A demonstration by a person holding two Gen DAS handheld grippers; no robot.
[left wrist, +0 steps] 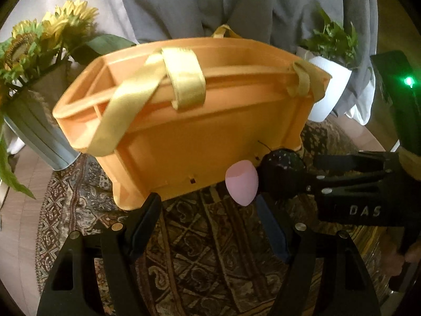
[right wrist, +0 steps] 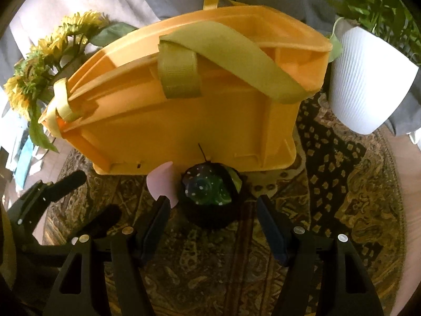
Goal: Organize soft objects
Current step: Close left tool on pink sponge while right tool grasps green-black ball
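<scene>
Fingers of the left gripper are spread wide apart and hold nothing. They hang over the patterned rug, just in front of the orange basket. One left finger tip sits close to the basket's bottom corner, but whether it touches is hard to tell.

The right gripper has its fingers spread wide too, with nothing pinched. A dark ball with white dots lies on the rug between the two right fingers, close to them. In the left view, the right gripper comes in from the side with this dark ball near its tips.

The pink egg-shaped sponge sits on the rug just beside the dark ball, touching or almost touching it. Both soft things are right up against the front wall of the basket. In the right view the pink sponge peeks out behind the left-hand right finger.

The basket has yellow straps lying across its top, and it has little sections inside. It stands on the round rug.

Yellow sunflowers in a gray pot stand on one side of the basket. A green plant in a white pot stands on the other side. Gray cloth hangs behind the basket.
</scene>
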